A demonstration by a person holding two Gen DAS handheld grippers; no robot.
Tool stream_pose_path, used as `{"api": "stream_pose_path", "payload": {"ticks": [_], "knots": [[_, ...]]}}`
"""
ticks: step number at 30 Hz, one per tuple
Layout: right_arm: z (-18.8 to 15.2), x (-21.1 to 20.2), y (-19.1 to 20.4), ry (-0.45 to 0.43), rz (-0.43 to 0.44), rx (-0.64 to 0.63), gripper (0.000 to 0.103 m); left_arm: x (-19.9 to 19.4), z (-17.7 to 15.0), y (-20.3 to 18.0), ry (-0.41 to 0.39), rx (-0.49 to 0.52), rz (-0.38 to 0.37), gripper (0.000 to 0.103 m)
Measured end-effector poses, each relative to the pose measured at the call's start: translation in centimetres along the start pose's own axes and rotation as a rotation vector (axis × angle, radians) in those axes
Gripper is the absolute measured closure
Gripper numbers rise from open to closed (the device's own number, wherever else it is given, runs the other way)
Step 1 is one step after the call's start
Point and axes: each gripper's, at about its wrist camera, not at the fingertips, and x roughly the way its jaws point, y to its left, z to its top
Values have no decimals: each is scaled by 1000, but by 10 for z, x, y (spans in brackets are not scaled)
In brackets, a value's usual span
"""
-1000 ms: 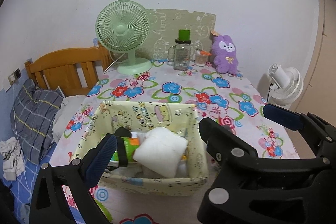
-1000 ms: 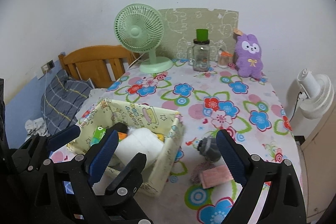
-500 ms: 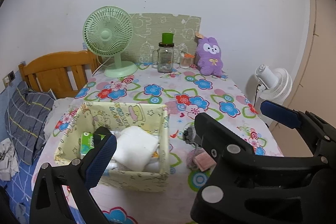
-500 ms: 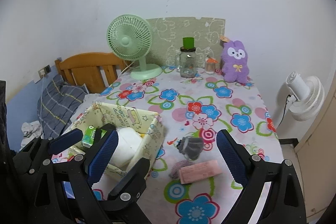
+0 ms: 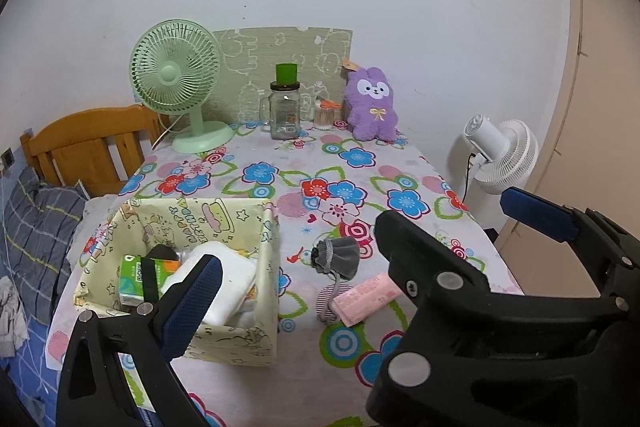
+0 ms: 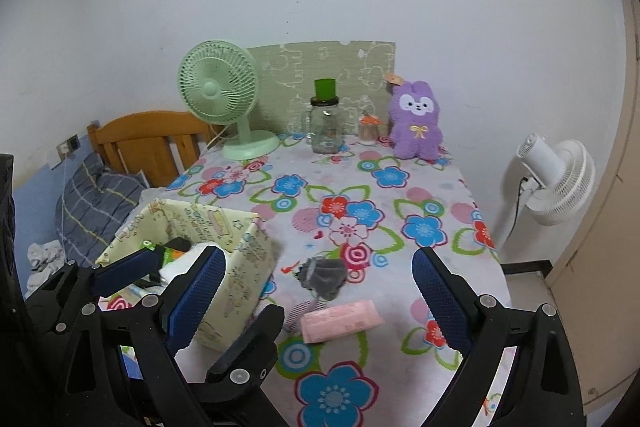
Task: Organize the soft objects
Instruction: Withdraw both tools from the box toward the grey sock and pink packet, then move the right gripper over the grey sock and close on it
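Counter (image 5: 280,379), covered in a white cloth printed with red, blue and pink flowers, standing against a pale wall.

Pale yellow fabric storage box with cartoon print (image 5: 224,223), near left part of counter. Contents: folded white soft cloth (image 5: 236,275), green-and-orange tissue packet (image 5: 134,277), a dark item partly hidden.

Small grey velvet drawstring pouch (image 5: 338,257), lying on the cloth just right of the box, apart from it.

Flat pink soft packet (image 6: 340,319), nearer than the pouch, resting partly on a striped grey item (image 5: 326,301).

Left hand-held gripper (image 5: 360,259): blue-padded fingers spread wide, holding nothing, raised above the box and pouch.

Right hand-held gripper (image 6: 316,299): fingers likewise wide apart, empty, with the pink packet and pouch between them in the right wrist view.

Far edge of counter, left to right: mint-green desk fan (image 5: 176,83), clear glass mug jar with green cup on top (image 5: 285,107), small jar of cotton swabs (image 5: 325,113), purple plush rabbit (image 5: 372,105). Olive patterned board (image 5: 280,51) leans on the wall behind them.

Beside the counter: white floor fan (image 5: 500,159) at right; wooden bed headboard (image 5: 88,143) and grey plaid pillow (image 5: 36,223) at left.
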Motion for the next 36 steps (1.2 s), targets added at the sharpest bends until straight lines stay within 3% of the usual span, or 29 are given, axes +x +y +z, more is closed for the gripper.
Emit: {"api": "stream_pose_path", "payload": {"ticks": [13, 17, 25, 30, 36], "knots": [[-21, 18, -25, 43, -35, 23, 7, 32, -16, -17, 68, 16, -12, 1], [-29, 31, -36, 69, -32, 38, 7, 43, -23, -22, 88, 16, -5, 8], [-36, 47, -51, 89, -4, 49, 7, 57, -26, -37, 108, 34, -33, 9], [-39, 58, -59, 111, -19, 51, 7, 71, -28, -44, 147, 31, -66, 18], [-44, 71, -70, 140, -36, 59, 7, 87, -33, -51, 157, 30, -77, 18]]}}
